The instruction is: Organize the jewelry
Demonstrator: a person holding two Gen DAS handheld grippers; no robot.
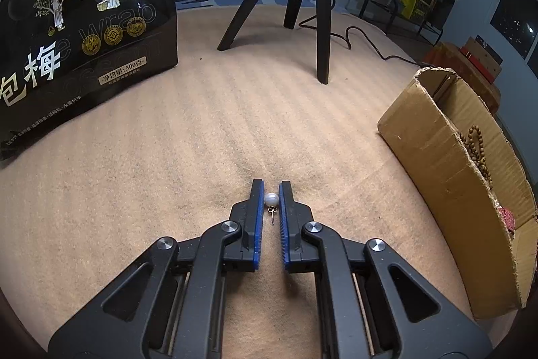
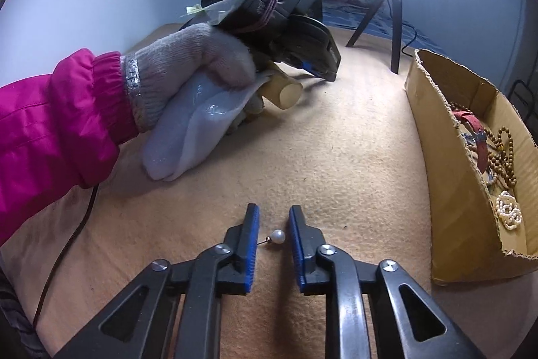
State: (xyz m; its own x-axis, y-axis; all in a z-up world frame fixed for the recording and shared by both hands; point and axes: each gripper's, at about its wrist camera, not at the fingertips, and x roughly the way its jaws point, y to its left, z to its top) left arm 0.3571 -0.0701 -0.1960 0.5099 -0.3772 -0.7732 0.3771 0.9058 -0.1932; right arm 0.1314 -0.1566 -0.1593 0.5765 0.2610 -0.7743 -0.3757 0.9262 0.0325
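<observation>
A white pearl stud earring (image 1: pixel 271 199) lies on the tan cloth, its post pointing back toward the camera. My left gripper (image 1: pixel 271 187) is shut on the pearl, both blue pads touching it. A second pearl earring (image 2: pixel 278 237) lies between the pads of my right gripper (image 2: pixel 273 211). Its post reaches toward the left pad and a small gap separates the pearl from the right pad, so this gripper is open. The right wrist view also shows the left gripper (image 2: pixel 328 76), held low over the cloth by a gloved hand (image 2: pixel 198 56).
A cardboard box (image 2: pixel 447 164) on the right holds wooden beads (image 2: pixel 504 153), a red strap (image 2: pixel 477 137) and a pearl bracelet (image 2: pixel 509 212). A black printed bag (image 1: pixel 84 32) stands far left. Tripod legs (image 1: pixel 322 22) and a cable (image 1: pixel 366 46) are behind.
</observation>
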